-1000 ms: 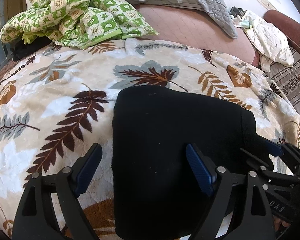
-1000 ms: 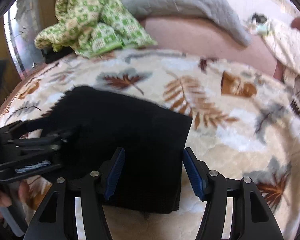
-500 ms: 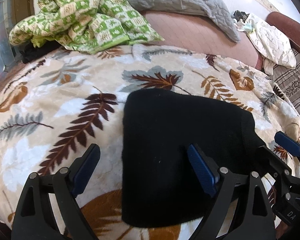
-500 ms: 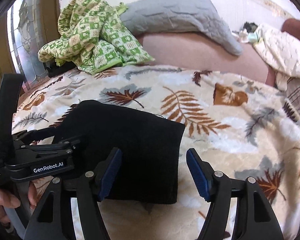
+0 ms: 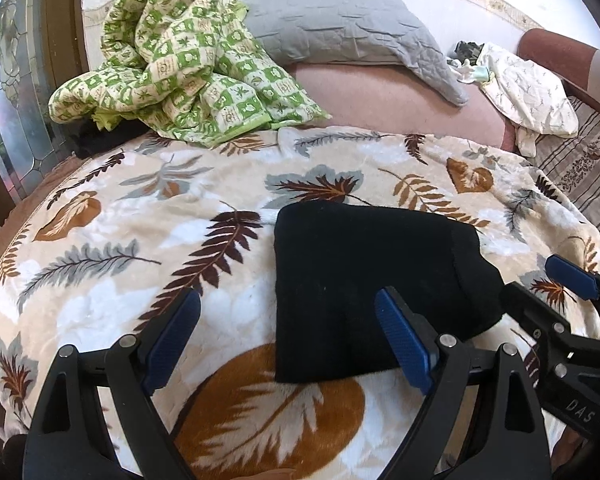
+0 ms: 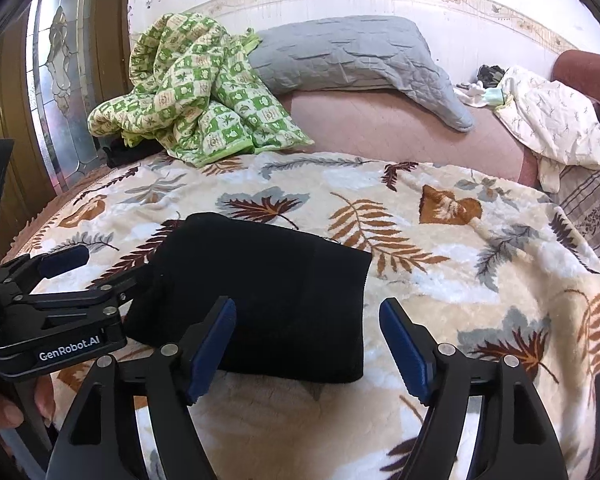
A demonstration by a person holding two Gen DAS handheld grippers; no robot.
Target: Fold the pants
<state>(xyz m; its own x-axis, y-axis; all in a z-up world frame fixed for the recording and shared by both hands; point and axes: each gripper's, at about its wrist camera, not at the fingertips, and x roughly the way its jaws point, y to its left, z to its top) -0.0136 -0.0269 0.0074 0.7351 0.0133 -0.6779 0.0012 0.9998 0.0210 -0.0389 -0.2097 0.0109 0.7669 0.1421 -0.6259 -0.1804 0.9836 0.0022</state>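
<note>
The black pants (image 5: 364,276) lie folded into a compact rectangle on the leaf-patterned blanket (image 5: 140,240); they also show in the right wrist view (image 6: 268,288). My left gripper (image 5: 288,340) is open and empty, raised over the pants' near left corner. My right gripper (image 6: 308,344) is open and empty, raised over the pants' near right edge. The left gripper also shows in the right wrist view (image 6: 84,276), at the pants' left side. The right gripper also shows at the right edge of the left wrist view (image 5: 548,284).
A crumpled green checked quilt (image 5: 172,64) and a grey pillow (image 5: 340,28) lie at the back of the bed. A white garment (image 5: 528,88) lies at the back right. A glass-panelled wooden door (image 6: 56,80) stands on the left.
Both grippers have pulled back and risen from the folded pants. The pants now sit smaller in both views and have not moved.
</note>
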